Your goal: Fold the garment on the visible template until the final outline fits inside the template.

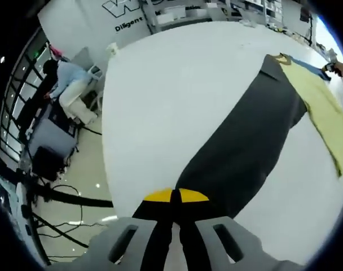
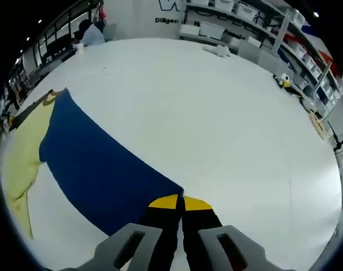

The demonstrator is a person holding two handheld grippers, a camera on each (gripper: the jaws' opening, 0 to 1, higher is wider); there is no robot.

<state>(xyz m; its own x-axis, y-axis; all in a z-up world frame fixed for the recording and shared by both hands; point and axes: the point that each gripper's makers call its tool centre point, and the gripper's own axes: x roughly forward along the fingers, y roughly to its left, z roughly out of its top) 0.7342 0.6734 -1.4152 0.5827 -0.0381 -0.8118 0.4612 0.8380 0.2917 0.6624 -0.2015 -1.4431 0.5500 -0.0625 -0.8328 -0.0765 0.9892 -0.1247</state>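
Lying flat, the blue garment overlaps a yellow template.

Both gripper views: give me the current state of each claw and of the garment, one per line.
Left claw: shut on the garment's dark edge.
Right claw: shut on the garment's blue edge.
Garment: blue in the right gripper view, dark in the left, stretched long across the white table, a pale yellow part at its far end.
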